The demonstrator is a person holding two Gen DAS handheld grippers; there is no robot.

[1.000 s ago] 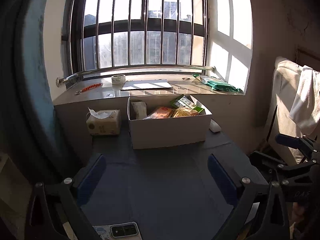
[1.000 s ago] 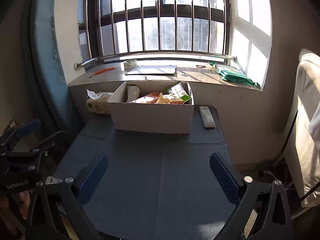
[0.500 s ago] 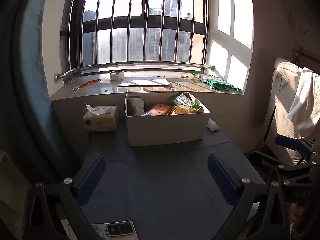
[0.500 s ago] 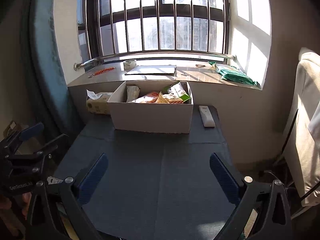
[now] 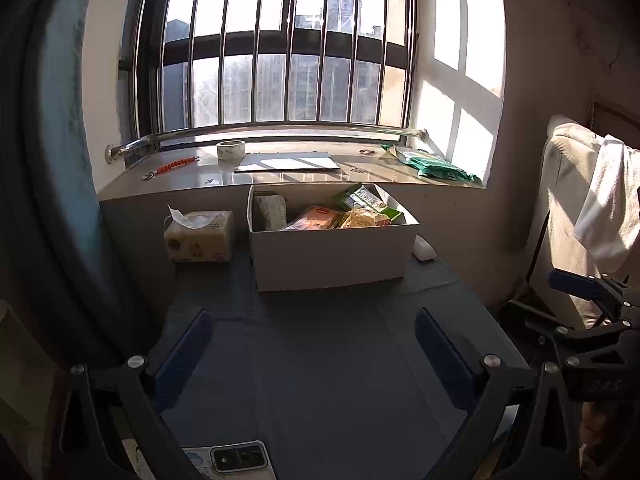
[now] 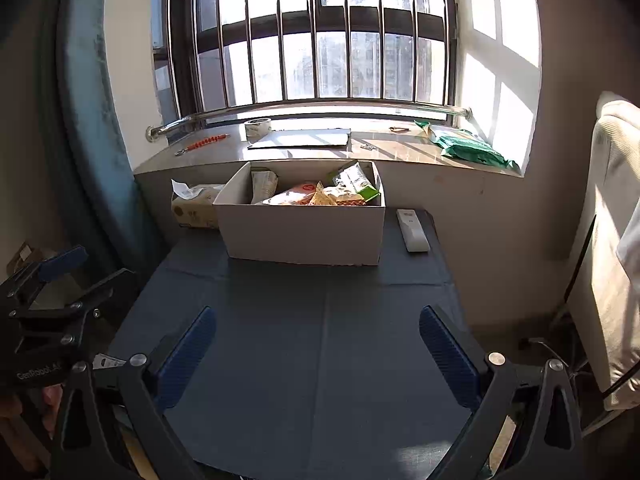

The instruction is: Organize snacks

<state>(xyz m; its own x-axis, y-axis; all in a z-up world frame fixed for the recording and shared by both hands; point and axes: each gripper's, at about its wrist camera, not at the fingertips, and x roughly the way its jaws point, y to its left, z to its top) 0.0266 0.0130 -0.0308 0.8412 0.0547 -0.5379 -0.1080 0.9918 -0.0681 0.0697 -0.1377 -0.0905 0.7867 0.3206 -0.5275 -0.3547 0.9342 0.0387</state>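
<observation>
A white cardboard box (image 5: 328, 254) stands at the far side of the dark blue table, also in the right wrist view (image 6: 302, 236). It holds several snack packets (image 5: 340, 216): orange, yellow and green ones and a pale one at its left end (image 6: 262, 184). My left gripper (image 5: 316, 354) is open and empty over the near part of the table. My right gripper (image 6: 318, 354) is open and empty too, well short of the box.
A tissue pack (image 5: 200, 236) sits left of the box. A white remote (image 6: 412, 230) lies to its right. The windowsill holds a tape roll (image 5: 231, 149), a flat board (image 5: 288, 161) and a green bag (image 5: 434, 166). A phone (image 5: 239, 458) lies at the near edge. A chair with a towel (image 5: 608, 204) stands right.
The left gripper has tilted up slightly, so the box sits lower in its view. The right gripper has hardly moved. Both stay open.
</observation>
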